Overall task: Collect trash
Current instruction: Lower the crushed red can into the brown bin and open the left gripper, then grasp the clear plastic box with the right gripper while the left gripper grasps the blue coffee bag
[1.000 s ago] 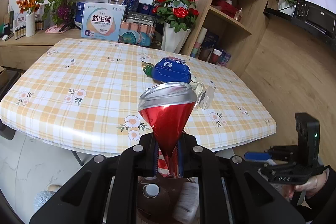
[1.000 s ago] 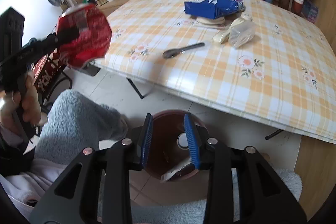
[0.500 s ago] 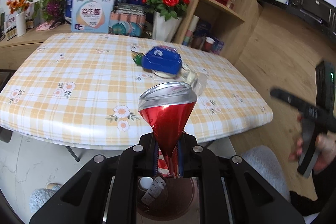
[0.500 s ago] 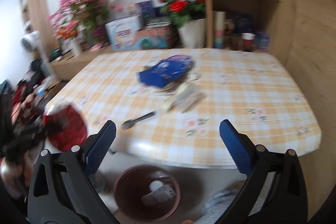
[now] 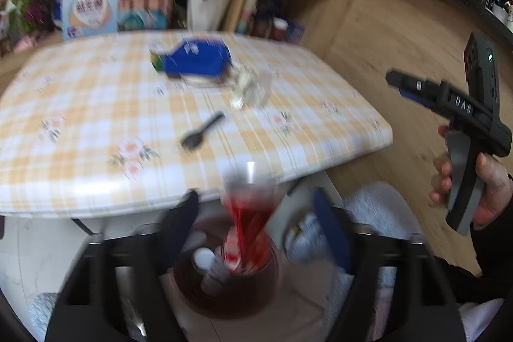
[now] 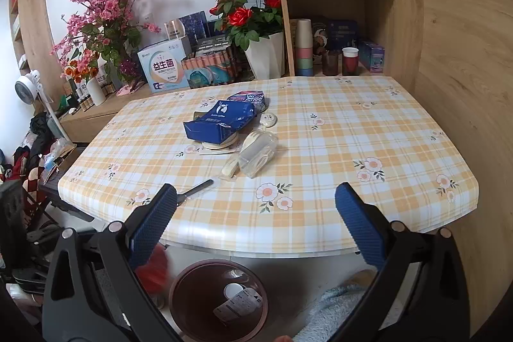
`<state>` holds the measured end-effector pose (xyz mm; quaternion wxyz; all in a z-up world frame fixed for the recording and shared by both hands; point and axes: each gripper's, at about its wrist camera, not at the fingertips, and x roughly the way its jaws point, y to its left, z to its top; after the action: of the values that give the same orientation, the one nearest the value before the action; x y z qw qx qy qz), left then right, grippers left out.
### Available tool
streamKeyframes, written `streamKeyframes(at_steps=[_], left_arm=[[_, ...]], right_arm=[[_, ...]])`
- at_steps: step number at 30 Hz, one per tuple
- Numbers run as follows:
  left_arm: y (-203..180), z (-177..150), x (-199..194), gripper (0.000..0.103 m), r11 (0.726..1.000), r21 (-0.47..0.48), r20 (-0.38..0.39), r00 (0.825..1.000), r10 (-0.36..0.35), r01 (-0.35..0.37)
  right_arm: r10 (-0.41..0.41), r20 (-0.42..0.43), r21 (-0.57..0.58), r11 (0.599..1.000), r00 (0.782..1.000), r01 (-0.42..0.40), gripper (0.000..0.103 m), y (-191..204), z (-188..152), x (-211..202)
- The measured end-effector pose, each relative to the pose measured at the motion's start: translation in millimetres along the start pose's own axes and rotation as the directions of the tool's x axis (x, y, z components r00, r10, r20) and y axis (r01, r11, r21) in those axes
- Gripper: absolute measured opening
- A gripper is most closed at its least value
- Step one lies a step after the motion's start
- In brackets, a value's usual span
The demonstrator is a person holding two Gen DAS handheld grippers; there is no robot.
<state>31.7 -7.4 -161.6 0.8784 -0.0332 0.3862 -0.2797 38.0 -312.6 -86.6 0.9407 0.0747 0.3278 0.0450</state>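
Note:
In the blurred left wrist view, a crushed red can [image 5: 248, 223] hangs loose between the fingers of my left gripper [image 5: 255, 226], whose jaws are opening and no longer press on it. It is right above a brown bin [image 5: 192, 294] on the floor. The right wrist view shows the can as a red blur [image 6: 154, 273] just left of the bin [image 6: 218, 262], which holds a white lid and a wrapper. My right gripper [image 6: 256, 223] stands wide open and empty over the table's near edge, held by a hand [image 5: 487, 191].
On the checked table [image 6: 336, 149] lie a blue bag [image 6: 221, 120], a clear plastic container [image 6: 256, 153], a black spoon [image 6: 195, 189] and small wrappers. Flower pots and boxes stand behind; wooden shelves rise at the right. A light fleece-covered leg is beside the bin.
My left gripper went from shut on the can to jaws apart, and the can drops toward the bin. The right gripper opened wide and rose to face the table.

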Motion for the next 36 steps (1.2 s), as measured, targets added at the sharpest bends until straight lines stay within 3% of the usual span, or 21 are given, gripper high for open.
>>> streamKeyframes(at_steps=[2,5,10,16,20,26,30,36], left_arm=[[2.5,3.9,-2.8,0.076,0.999,0.002,0.013,0.999,0.038,-0.038],[14.2,8.2,-12.6,0.091,0.992,-0.018,0.067,0.990,0.125,-0.124],[41.1,14.6,-30.9,0.097,0.960,-0.083,0.140,0.950,0.278,-0.268],[74.0,17.9,-49.3,0.097,0.922,-0.191,0.166,0.914,0.369,-0.337],[85.9,17.3,-55.6,0.097,0.911,-0.227,0.167,0.907,0.386,-0.346],[88.6,21.7,-47.1,0.097,0.917,-0.206,0.165,0.911,0.377,-0.342],[81.2,29.6,-19.3,0.097,0.946,-0.152,0.129,0.944,0.305,-0.285],[55.3,47.6,30.3,0.097,0.977,-0.024,0.076,0.974,0.215,-0.214]], right_arm=[[-0.009,0.005,-0.003,1.000,1.000,0.009,0.097,-1.1,-0.5,-1.1],[-0.024,-0.002,-0.009,1.000,1.000,0.024,0.097,-2.8,-1.2,0.5],[-0.067,-0.006,-0.057,0.996,0.998,0.067,0.097,-1.8,-4.6,2.5],[-0.085,-0.004,-0.074,0.994,0.996,0.085,0.097,-3.5,-5.7,5.5],[-0.088,-0.032,-0.086,0.993,0.996,0.085,0.097,-2.6,-7.8,13.5],[-0.063,-0.072,-0.064,0.996,0.995,0.058,0.097,-7.0,-11.6,32.0],[-0.015,-0.114,-0.034,0.999,0.993,0.012,0.097,-8.9,-12.3,52.2],[-0.009,-0.142,-0.030,1.000,0.990,0.005,0.097,-13.7,-10.3,78.0]])
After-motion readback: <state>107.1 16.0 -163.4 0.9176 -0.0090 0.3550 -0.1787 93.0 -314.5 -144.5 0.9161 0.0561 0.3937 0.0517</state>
